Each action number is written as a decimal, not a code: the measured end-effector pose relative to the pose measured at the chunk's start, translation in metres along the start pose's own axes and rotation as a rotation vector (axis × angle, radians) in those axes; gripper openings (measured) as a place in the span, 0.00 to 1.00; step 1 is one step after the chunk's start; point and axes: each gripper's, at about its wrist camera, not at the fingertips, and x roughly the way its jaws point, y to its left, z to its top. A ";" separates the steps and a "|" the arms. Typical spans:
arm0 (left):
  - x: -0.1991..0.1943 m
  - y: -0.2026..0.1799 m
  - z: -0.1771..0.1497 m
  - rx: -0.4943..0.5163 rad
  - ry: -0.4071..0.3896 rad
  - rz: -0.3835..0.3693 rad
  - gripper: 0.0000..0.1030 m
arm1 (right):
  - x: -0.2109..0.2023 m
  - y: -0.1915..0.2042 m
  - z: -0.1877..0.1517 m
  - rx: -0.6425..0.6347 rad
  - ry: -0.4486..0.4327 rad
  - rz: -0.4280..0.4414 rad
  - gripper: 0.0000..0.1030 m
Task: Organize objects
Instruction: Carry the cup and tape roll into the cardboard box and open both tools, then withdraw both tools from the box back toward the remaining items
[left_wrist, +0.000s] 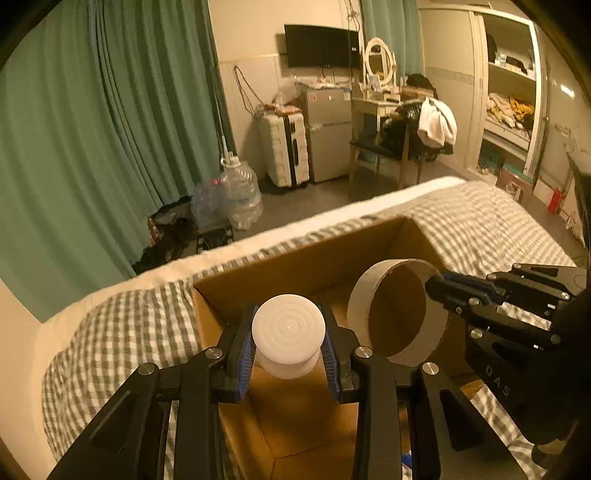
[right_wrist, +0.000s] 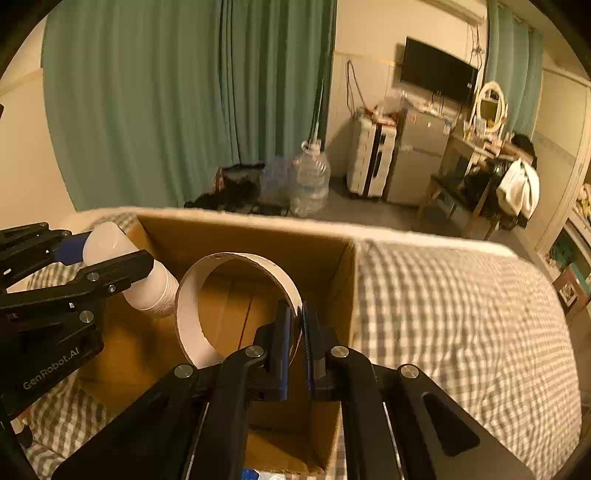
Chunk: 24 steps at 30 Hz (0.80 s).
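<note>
- Your left gripper (left_wrist: 289, 354) is clenched on a white bottle (left_wrist: 288, 334), its blue pads pressing the bottle's sides just below the round ridged cap that faces the left wrist camera.
- In the right wrist view the same bottle (right_wrist: 147, 284) sticks out past the left gripper's (right_wrist: 110, 258) black fingers, tilted down toward the box.
- Your right gripper (right_wrist: 295, 343) is pinched tight on the wall of a cardboard ring (right_wrist: 192, 317), one pad inside the ring and one outside.
- From the left wrist camera the ring (left_wrist: 397, 314) stands on edge with its open side toward the camera, and the right gripper (left_wrist: 437, 291) grips its upper right rim.
- Both things hang over an open cardboard box (left_wrist: 295, 258), the bottle at the box's left part and the ring just beside it to the right; they are close, and whether they touch you cannot tell.
- The box (right_wrist: 332, 266) sits on a bed with a grey and white checked cover (right_wrist: 461, 314), and its brown floor shows through the ring.
- Beyond the bed hang green curtains (left_wrist: 110, 129), with large clear water jugs (left_wrist: 240, 195) on the floor.
</note>
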 end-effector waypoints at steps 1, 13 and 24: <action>0.005 0.000 -0.003 0.006 0.002 0.001 0.31 | 0.007 -0.003 -0.001 0.007 0.018 0.019 0.06; 0.011 0.007 -0.018 0.003 0.052 -0.033 0.59 | 0.014 -0.016 -0.016 0.058 0.065 0.097 0.27; -0.072 0.014 -0.014 -0.001 -0.039 0.048 0.90 | -0.069 -0.011 -0.013 0.107 -0.064 0.136 0.79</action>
